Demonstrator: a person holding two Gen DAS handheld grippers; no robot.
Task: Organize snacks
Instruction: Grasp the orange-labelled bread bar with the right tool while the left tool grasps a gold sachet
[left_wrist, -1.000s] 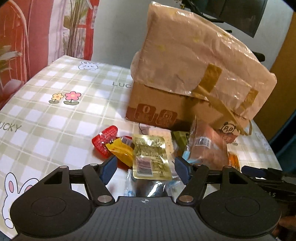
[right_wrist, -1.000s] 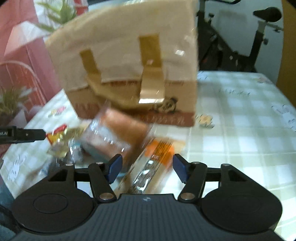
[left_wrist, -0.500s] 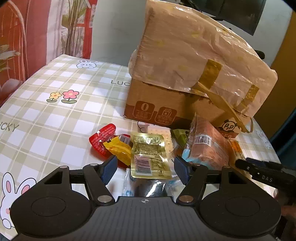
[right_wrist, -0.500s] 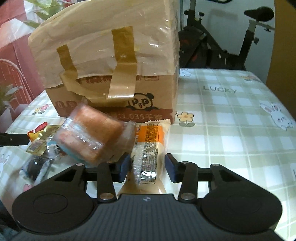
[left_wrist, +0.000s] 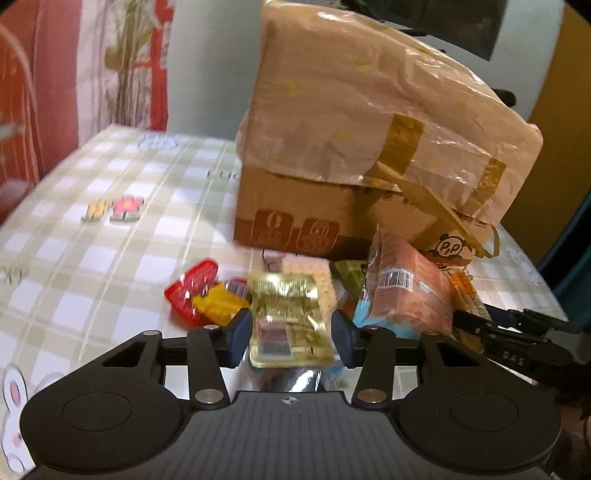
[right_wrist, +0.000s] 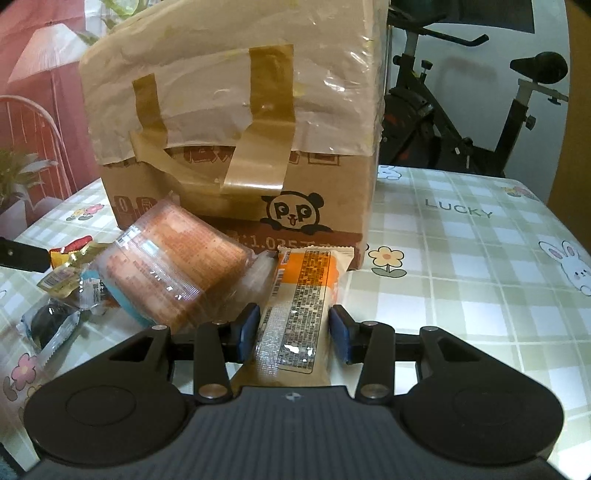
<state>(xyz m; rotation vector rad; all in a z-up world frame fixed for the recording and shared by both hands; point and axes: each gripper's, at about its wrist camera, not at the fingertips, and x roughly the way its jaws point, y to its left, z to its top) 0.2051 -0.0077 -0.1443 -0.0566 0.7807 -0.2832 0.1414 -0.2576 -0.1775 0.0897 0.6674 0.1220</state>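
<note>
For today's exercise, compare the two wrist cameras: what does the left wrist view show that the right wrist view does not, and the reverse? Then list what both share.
Only the left wrist view: the left gripper, its jaws just closing around the gold foil sachet, and a green packet behind it.

Only the right wrist view: the right gripper astride the long orange-and-white bar wrapper, a black exercise bike, and a dark round snack in clear wrap.

Both: the taped brown cardboard box, the clear-wrapped orange cake, the red packet and the checked tablecloth.
</note>
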